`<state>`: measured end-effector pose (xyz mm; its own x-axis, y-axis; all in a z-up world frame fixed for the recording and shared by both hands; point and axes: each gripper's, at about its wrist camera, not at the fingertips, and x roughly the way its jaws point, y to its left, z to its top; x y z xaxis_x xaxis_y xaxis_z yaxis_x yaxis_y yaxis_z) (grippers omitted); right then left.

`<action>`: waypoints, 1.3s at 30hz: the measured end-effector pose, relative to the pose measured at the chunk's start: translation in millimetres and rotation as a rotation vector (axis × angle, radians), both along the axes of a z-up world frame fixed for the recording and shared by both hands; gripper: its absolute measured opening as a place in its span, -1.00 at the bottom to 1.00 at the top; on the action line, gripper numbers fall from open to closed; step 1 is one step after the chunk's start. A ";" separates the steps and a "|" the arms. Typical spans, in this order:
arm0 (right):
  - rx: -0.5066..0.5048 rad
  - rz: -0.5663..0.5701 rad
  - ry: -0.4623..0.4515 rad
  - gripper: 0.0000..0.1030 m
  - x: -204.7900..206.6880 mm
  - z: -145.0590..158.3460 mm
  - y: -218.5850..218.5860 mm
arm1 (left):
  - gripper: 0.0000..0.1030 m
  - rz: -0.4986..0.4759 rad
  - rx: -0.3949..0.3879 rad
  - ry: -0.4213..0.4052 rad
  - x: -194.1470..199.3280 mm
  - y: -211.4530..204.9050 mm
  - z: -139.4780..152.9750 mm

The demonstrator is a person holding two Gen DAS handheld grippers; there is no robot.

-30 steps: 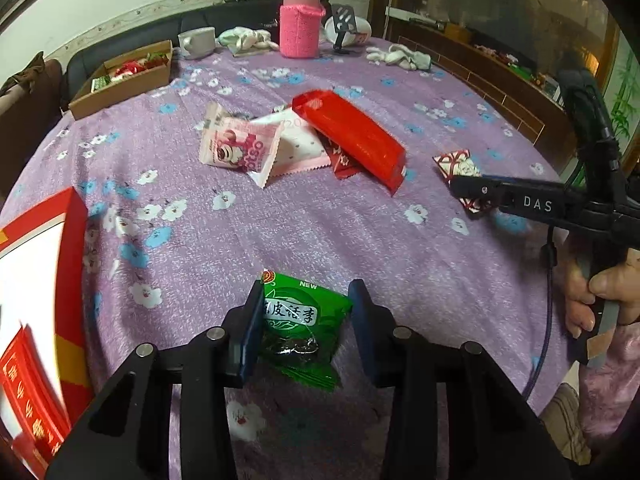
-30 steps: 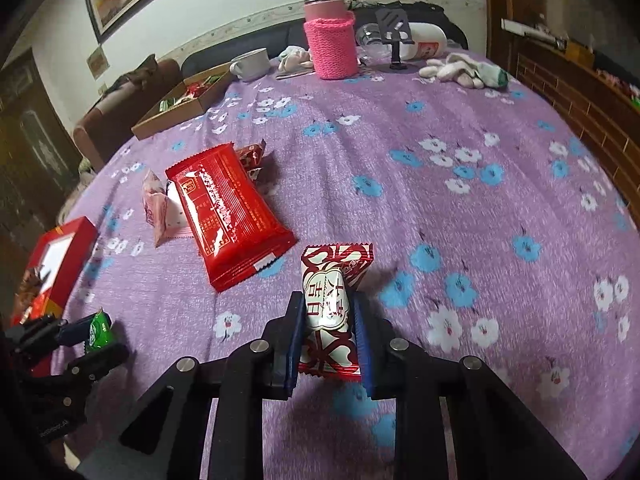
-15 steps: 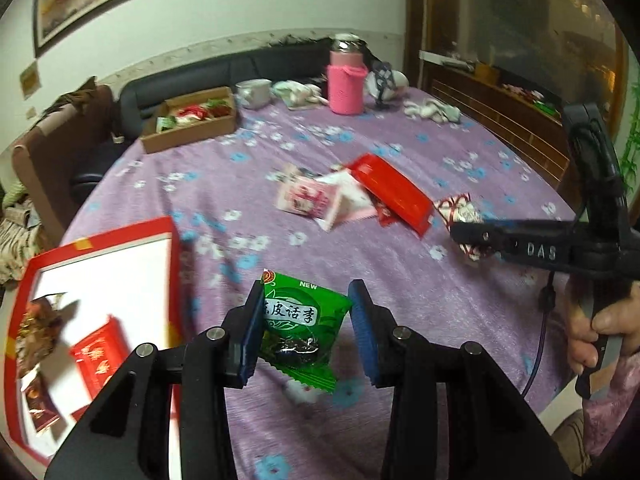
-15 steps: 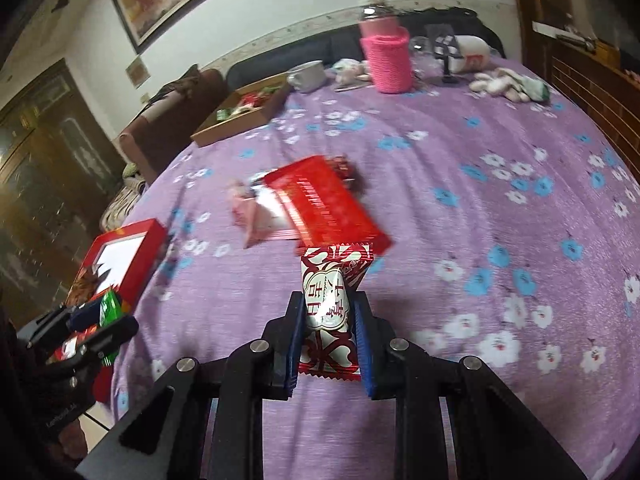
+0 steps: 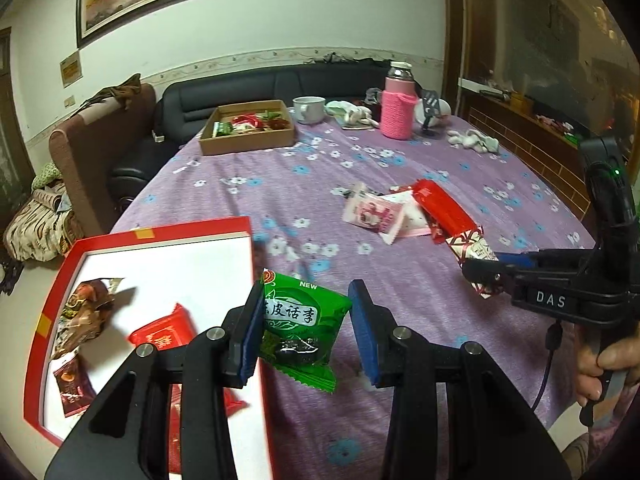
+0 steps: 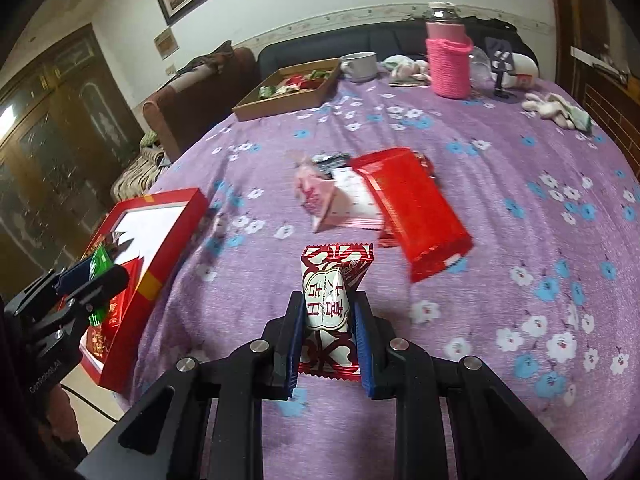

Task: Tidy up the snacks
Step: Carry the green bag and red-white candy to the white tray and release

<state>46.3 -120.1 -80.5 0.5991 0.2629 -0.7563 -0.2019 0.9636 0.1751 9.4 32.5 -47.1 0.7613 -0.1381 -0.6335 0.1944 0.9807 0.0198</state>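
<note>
The left gripper (image 5: 306,330) holds the green snack (image 5: 302,326); the right gripper (image 6: 328,330) holds the red-and-white candy (image 6: 330,300). Move both over the red box (image 5: 60,264) at nine o'clock, then let go gently.

Two wrist fisheyes, angled down over my table (image 5: 400,168).
Each looks forward along its own gripper, close above; both share the red box (image 5: 160,236) and opposite gripper.

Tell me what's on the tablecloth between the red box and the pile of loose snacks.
Nothing: in the right wrist view, only bare flowered tablecloth lies between the red box and the snack pile.
</note>
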 end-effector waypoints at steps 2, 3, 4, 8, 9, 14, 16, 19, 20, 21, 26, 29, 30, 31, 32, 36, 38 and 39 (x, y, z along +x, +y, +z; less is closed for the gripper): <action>-0.003 0.015 -0.002 -0.54 0.2 1.7 9.3 | -0.25 0.016 -0.002 -0.004 -0.7 6.7 -0.3; -0.007 0.024 -0.006 -0.54 0.1 2.9 15.1 | -0.25 0.026 -0.003 -0.007 -1.1 10.8 -0.4; -0.008 0.032 -0.009 -0.54 -0.1 3.9 19.8 | -0.25 0.033 -0.004 -0.009 -1.6 13.2 -0.3; 0.000 0.084 -0.033 -0.54 -0.1 10.8 47.0 | -0.25 0.073 -0.005 -0.020 -4.1 29.0 -0.7; 0.007 0.099 -0.042 -0.54 -0.3 12.5 55.2 | -0.25 0.086 -0.004 -0.025 -4.8 34.2 -0.3; 0.042 0.181 -0.084 -0.54 -4.7 17.4 95.4 | -0.25 0.196 0.014 -0.046 -7.6 71.5 -1.2; 0.057 0.213 -0.093 -0.54 -5.4 16.3 111.7 | -0.25 0.240 0.017 -0.037 -8.8 88.1 -5.2; 0.077 0.258 -0.075 -0.54 -3.9 10.0 136.2 | -0.25 0.291 0.022 -0.026 -12.6 108.2 -12.2; 0.082 0.277 -0.064 -0.54 -3.4 6.5 146.6 | -0.25 0.301 0.023 -0.022 -13.6 112.7 -14.3; 0.083 0.287 -0.061 -0.54 -4.1 4.3 152.2 | -0.25 0.313 0.027 -0.018 -14.4 117.5 -17.2; 0.094 0.362 -0.045 -0.54 -8.2 -3.5 189.7 | -0.24 0.355 0.033 0.001 -18.9 135.8 -27.5; 0.087 0.403 -0.058 -0.54 -13.2 -4.6 208.8 | -0.24 0.370 0.042 -0.001 -21.3 142.2 -29.4; 0.088 0.410 -0.057 -0.54 -13.2 -4.6 212.6 | -0.24 0.373 0.044 0.000 -21.5 143.4 -29.6; 0.090 0.415 -0.057 -0.54 -13.2 -5.3 216.6 | -0.24 0.377 0.044 0.000 -21.6 145.4 -30.2; 0.093 0.421 -0.058 -0.54 -12.9 -5.9 220.4 | -0.24 0.379 0.044 0.001 -20.9 146.7 -30.7; 0.107 0.435 -0.060 -0.52 -10.3 -5.3 227.1 | -0.23 0.402 0.055 0.001 -19.2 153.2 -31.1; 0.139 0.445 -0.067 -0.47 -9.3 -1.7 225.1 | -0.21 0.427 0.072 -0.009 -20.2 156.0 -29.9; 0.145 0.444 -0.073 -0.46 -9.0 0.0 223.6 | -0.21 0.432 0.074 -0.011 -20.4 157.3 -29.4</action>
<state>37.3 103.5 -80.5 0.4550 0.6052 -0.6532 -0.6056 0.7481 0.2713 -11.0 189.8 -76.4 0.7462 0.2398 -0.6210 -0.2340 0.9678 0.0925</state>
